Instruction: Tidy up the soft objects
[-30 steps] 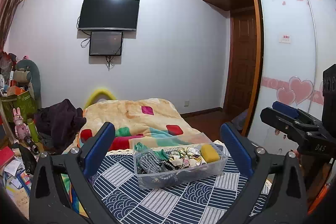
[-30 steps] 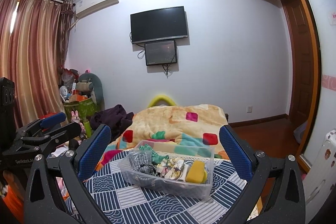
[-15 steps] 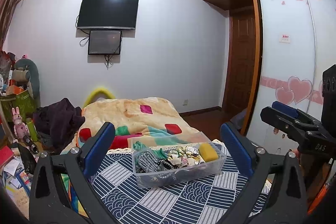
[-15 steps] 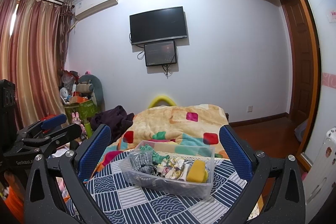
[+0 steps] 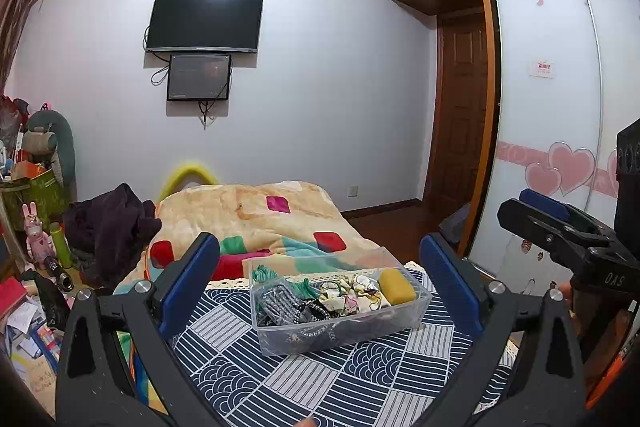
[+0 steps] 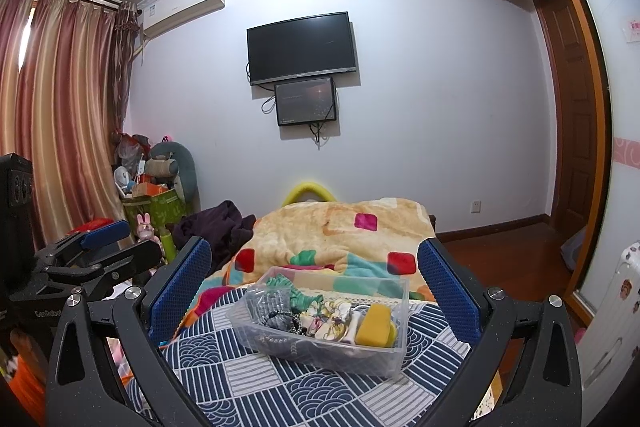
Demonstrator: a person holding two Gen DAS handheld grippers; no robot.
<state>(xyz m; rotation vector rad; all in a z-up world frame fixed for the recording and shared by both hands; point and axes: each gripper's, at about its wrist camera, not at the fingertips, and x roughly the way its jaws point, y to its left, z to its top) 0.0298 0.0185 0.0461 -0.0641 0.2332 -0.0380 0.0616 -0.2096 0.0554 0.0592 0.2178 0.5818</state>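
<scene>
Clear plastic rectangular bin [image 5: 340, 311] of soft items sitting on navy-and-white patterned cloth [image 5: 320, 379], twelve o'clock of both grippers. Left gripper [image 5: 320, 267] and right gripper [image 6: 316, 267] hovering, blue-padded fingers [image 6: 182, 281] spread wide apart, holding nothing.

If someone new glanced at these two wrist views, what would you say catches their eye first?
Probably the clear plastic bin on the navy patterned cloth, packed with soft items, including a yellow sponge at its right end. Both the left gripper and the right gripper frame it, open and empty. Behind, the colourful blanket and the wall-mounted TV stand out.
</scene>
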